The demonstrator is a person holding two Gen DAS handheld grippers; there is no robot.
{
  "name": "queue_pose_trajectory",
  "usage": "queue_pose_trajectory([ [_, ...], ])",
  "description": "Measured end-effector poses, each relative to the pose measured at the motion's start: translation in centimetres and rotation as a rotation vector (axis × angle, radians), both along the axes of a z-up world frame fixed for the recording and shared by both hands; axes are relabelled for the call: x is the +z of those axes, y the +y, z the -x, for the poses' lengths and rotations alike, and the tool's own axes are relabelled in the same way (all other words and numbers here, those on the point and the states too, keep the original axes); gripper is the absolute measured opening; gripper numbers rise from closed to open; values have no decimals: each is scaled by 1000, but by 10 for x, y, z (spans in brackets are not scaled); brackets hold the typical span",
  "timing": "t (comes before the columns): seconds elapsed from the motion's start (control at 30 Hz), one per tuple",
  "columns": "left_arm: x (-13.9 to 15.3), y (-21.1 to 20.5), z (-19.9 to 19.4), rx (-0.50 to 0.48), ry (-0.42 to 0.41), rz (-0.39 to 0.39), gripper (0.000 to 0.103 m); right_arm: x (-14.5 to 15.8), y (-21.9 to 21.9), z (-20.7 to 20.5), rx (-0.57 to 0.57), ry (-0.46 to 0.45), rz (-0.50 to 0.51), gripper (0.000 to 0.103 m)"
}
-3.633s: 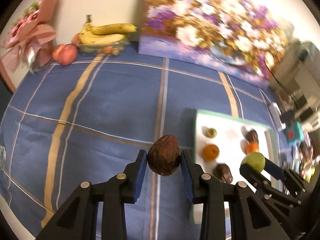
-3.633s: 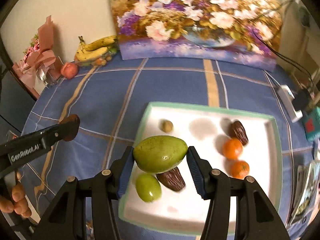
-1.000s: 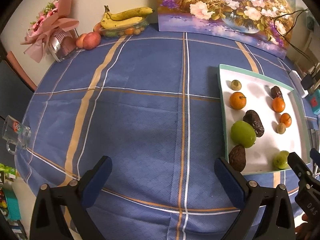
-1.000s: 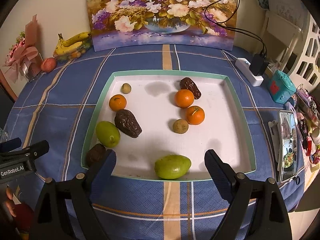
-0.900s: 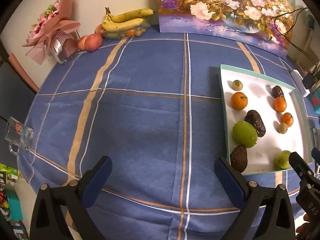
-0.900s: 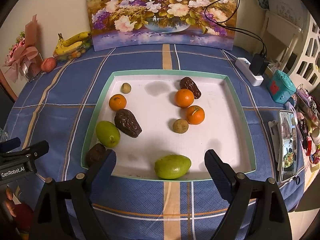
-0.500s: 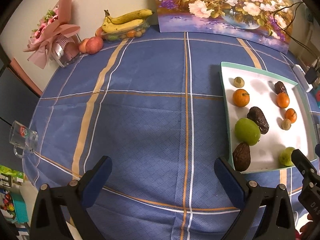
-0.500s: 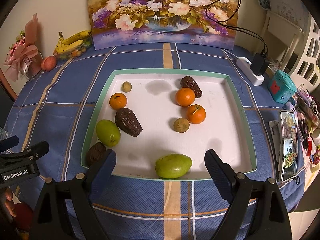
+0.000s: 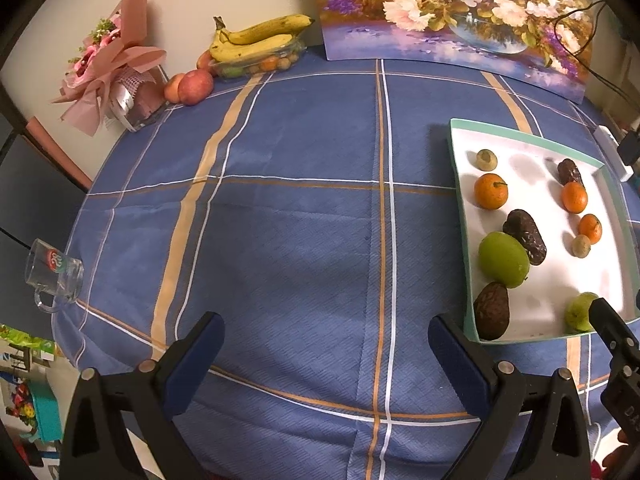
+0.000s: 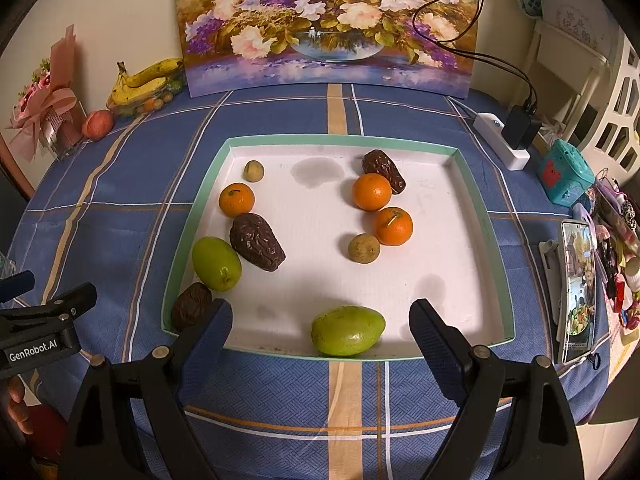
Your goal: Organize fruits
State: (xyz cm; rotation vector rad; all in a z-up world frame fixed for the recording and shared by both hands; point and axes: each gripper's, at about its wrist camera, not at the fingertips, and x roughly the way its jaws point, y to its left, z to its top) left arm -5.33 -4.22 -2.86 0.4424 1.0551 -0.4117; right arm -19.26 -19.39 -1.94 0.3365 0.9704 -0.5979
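- Fruits already inside the white tray (image 10: 472,216): green mango (image 10: 347,336) against the near rim, dark avocado (image 10: 191,311) in the near left corner, round green fruit (image 10: 216,263) just beyond it and touching a wrinkled brown date (image 10: 257,241).
- Farther back: three oranges (image 10: 371,191), second date (image 10: 383,176) touching one of them, two small tan fruits (image 10: 363,248).
- Right gripper (image 10: 320,336) hanging over the near rim, jaws wide, nothing between them; mango below the gap but not touched.
- Left gripper (image 9: 326,354) over bare blue tablecloth (image 9: 288,220), jaws equally wide and empty, tray well off to its right.
- Judging by the layout: tray step looks close to done; only bananas (image 9: 256,38) and apple (image 9: 195,86) at the far wall left outside, probably not part of the job.
- For tidying: group like with like, starting with the mango, nearest and easiest.
- Approach from above, pads on the mango's long flanks, squeeze gently; smooth skin likely to slip.
- Lift clear of the rim before moving sideways.
- Round fruits likely to roll: set down, pause, then release.
- Keep the left gripper away from the tray's left wall to avoid nudging the avocado.
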Motion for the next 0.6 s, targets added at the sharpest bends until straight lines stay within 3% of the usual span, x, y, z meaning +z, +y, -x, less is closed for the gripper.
queue_pose_trajectory([
  [0.6,-1,1,-1,2,3,-3,103,0,0,0,-1,1,0,90],
])
